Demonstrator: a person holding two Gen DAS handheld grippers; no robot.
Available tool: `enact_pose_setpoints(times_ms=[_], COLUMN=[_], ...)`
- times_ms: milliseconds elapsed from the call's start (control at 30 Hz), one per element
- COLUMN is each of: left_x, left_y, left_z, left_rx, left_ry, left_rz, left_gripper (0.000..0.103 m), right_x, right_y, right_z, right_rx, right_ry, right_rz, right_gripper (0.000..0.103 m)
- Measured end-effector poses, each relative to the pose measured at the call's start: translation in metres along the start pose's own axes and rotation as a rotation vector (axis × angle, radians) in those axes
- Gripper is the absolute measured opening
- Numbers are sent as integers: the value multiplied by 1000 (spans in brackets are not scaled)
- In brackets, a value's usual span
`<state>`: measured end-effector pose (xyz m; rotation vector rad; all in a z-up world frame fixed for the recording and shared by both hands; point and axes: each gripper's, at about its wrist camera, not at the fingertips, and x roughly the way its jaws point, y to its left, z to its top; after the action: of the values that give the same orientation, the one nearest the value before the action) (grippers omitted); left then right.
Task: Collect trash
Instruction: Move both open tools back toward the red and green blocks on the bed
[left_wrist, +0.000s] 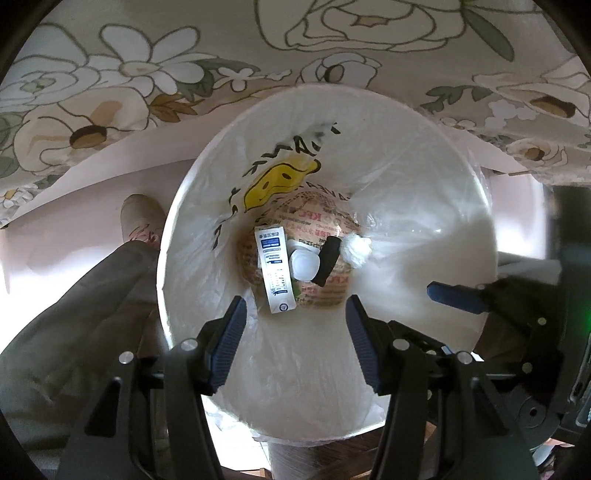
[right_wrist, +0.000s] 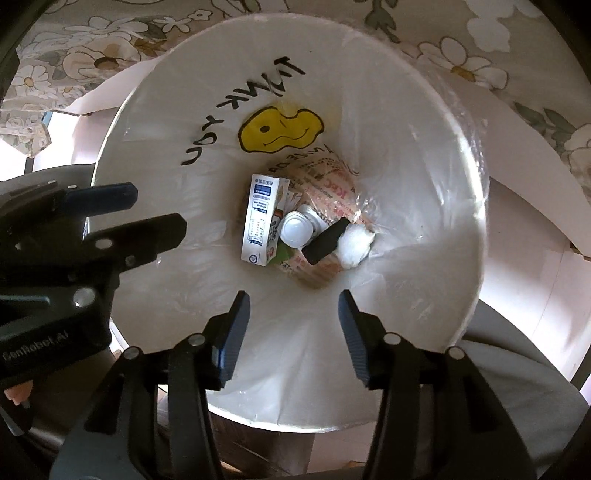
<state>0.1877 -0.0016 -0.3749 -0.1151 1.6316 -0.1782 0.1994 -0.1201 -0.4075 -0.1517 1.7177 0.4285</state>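
Note:
A white round bin (left_wrist: 424, 221) (right_wrist: 406, 166) with a plastic liner printed with a yellow smiley lies straight below both grippers. At its bottom lie a white milk carton (left_wrist: 275, 269) (right_wrist: 260, 225), a white round cup (left_wrist: 304, 264) (right_wrist: 295, 229), a black piece (left_wrist: 327, 260) (right_wrist: 327, 240), a crumpled white tissue (left_wrist: 356, 251) (right_wrist: 354, 243) and a printed KFC paper bag (left_wrist: 314, 218) (right_wrist: 332, 184). My left gripper (left_wrist: 295, 301) hangs open over the bin's mouth with nothing between its pads. My right gripper (right_wrist: 293, 295) is open and empty too, beside the left one.
A floral tablecloth (left_wrist: 147, 92) (right_wrist: 517, 55) hangs over the table edge just behind the bin. A person's trouser leg (left_wrist: 74, 314) (right_wrist: 517, 369) and shoe (left_wrist: 142, 221) stand close against the bin. The other gripper's fingers (left_wrist: 454, 295) (right_wrist: 110, 197) reach in from the side.

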Motion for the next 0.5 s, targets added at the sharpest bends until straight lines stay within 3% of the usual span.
enact_pose_setpoints(times_ms=[300,500], left_x=[-29,-79], left_y=[2,4], left_z=[-8,-15], left_rx=[15,64], left_ry=[-62,-155], left_rz=[25,70], left_gripper=[58,58], right_x=[-21,-54], right_y=[19,22], right_z=[-11,-21], right_rx=[-91,-133], right_ry=[-36,-73], right_rz=[-36,-42], right_gripper=[51,51])
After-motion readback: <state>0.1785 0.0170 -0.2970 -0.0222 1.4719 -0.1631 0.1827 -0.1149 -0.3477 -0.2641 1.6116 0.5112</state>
